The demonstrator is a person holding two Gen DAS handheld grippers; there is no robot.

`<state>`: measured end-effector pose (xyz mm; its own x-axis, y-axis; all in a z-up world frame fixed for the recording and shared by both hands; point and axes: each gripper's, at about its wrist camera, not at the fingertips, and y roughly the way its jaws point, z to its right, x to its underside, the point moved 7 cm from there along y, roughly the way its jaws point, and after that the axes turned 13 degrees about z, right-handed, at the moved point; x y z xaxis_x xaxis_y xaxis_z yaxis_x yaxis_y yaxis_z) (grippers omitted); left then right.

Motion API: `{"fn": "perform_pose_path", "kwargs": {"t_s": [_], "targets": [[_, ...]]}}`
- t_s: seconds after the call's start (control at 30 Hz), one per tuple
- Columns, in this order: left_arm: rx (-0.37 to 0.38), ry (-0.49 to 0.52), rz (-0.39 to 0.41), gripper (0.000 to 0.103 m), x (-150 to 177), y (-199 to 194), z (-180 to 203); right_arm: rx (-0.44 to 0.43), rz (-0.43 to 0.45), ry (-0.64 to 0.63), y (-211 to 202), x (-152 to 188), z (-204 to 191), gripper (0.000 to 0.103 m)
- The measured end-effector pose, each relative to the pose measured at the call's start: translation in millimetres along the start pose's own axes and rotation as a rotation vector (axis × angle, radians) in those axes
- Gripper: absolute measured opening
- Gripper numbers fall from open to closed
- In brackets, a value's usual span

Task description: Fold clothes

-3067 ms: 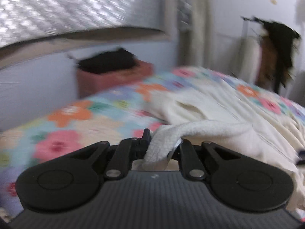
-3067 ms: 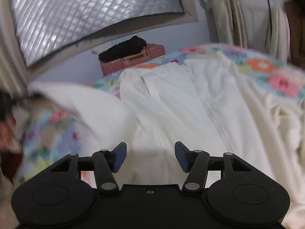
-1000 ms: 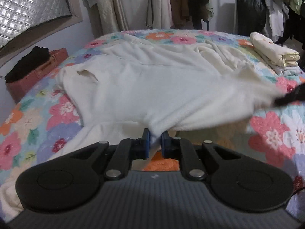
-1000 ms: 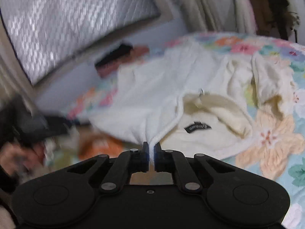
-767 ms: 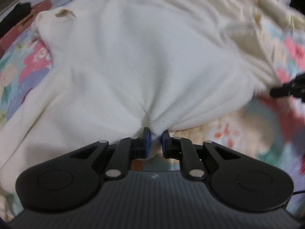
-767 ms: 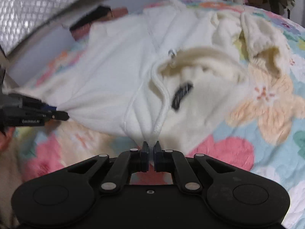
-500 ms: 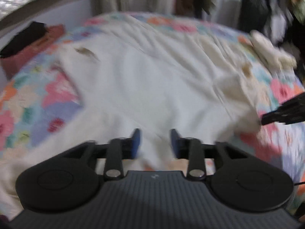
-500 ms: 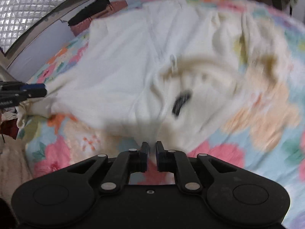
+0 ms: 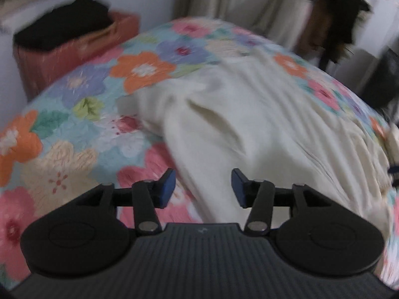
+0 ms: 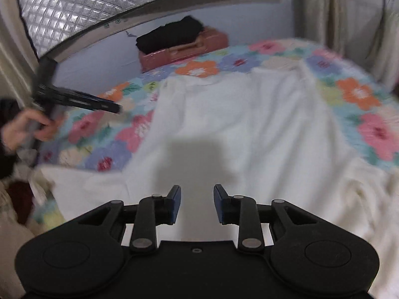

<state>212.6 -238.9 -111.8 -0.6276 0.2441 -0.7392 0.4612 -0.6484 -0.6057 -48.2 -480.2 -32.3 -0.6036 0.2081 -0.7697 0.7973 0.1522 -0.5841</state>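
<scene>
A cream fleece garment lies spread on the floral bedspread. It also shows in the left wrist view, with a pocket slit near its middle. My left gripper is open and empty, just above the garment's near left edge. It shows from the side in the right wrist view, held above the bed's left part. My right gripper is open and empty over the garment's near part.
A reddish box with a black folded item on top stands by the far wall. A quilted silver panel covers the wall above. Hanging clothes stand at the back right. The bed's left edge is near.
Both grippers have let go of the garment and opened. The garment now lies flat on the bed. Both views have swung toward the far wall.
</scene>
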Motion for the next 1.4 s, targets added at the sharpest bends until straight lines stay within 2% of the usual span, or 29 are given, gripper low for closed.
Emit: {"fn": "perform_pose_path", "kwargs": {"t_s": [0.03,0.13,0.27,0.43,0.5,0.53,0.6,0.67,0.73,0.8,0.87,1.0,1.1,1.13,1.17,1.23,1.27,1.37,1.4], "targets": [[0.012,-0.071,-0.006,0.050,-3.9,16.1,-12.4,-0.010,0.009,0.016,13.5,-12.1,7.5,0.037],[0.061,-0.306,-0.013,0.058,-14.2,62.7,-46.8,-0.015,0.044,0.069,51.6,-47.8,37.9,0.057],[0.075,-0.503,0.006,0.060,-21.1,114.1,-79.9,0.102,0.089,0.193,100.4,-80.6,120.1,0.058],[0.137,-0.628,0.004,0.067,-24.5,166.9,-90.8,0.287,0.111,0.316,153.1,-86.0,222.4,0.058],[0.130,-0.597,0.042,0.062,-28.2,175.0,-87.1,0.348,0.122,0.321,169.1,-87.3,249.2,0.058],[0.125,-0.577,0.062,0.055,-30.3,178.4,-84.9,0.367,0.130,0.322,177.4,-91.6,258.6,0.059],[0.110,-0.441,0.075,0.010,-35.7,180.6,-72.0,0.399,0.146,0.325,194.1,-101.2,276.4,0.059],[0.098,-0.313,0.098,0.010,-41.9,177.0,-60.0,0.425,0.154,0.331,211.0,-110.7,292.3,0.060],[0.086,-0.200,0.138,0.009,-48.6,167.1,-47.9,0.488,0.167,0.291,224.9,-117.1,295.7,0.060],[0.086,-0.139,0.177,0.008,-54.9,152.6,-39.3,0.535,0.162,0.237,239.7,-120.8,296.0,0.062],[0.104,-0.087,0.246,0.008,-63.1,132.2,-29.3,0.543,0.117,0.182,258.7,-117.0,292.9,0.062],[0.173,0.060,0.398,0.008,-73.7,82.6,6.3,0.565,0.110,0.126,274.1,-119.1,295.9,0.063],[0.143,0.148,0.455,0.008,-77.1,69.3,23.7,0.545,0.110,0.132,279.3,-118.4,297.3,0.059],[0.119,0.154,0.458,0.008,-78.0,71.3,22.6,0.532,0.110,0.133,280.8,-117.8,296.6,0.021],[0.075,0.146,0.451,0.008,-79.0,77.3,15.5,0.521,0.102,0.107,282.4,-117.9,292.2,0.009],[-0.001,0.105,0.446,0.007,-82.4,83.7,-4.6,0.585,0.216,-0.083,270.2,-132.9,267.2,0.008],[-0.012,0.069,0.454,0.006,-84.3,83.1,-15.6,0.605,0.282,-0.179,262.8,-141.7,252.1,0.008],[-0.007,-0.026,0.458,0.006,-83.4,84.3,-40.7,0.622,0.394,-0.253,251.5,-157.2,228.2,0.009],[-0.029,-0.027,0.440,0.006,-79.1,88.6,-45.9,0.613,0.359,-0.236,257.3,-156.8,229.9,0.009]]}}
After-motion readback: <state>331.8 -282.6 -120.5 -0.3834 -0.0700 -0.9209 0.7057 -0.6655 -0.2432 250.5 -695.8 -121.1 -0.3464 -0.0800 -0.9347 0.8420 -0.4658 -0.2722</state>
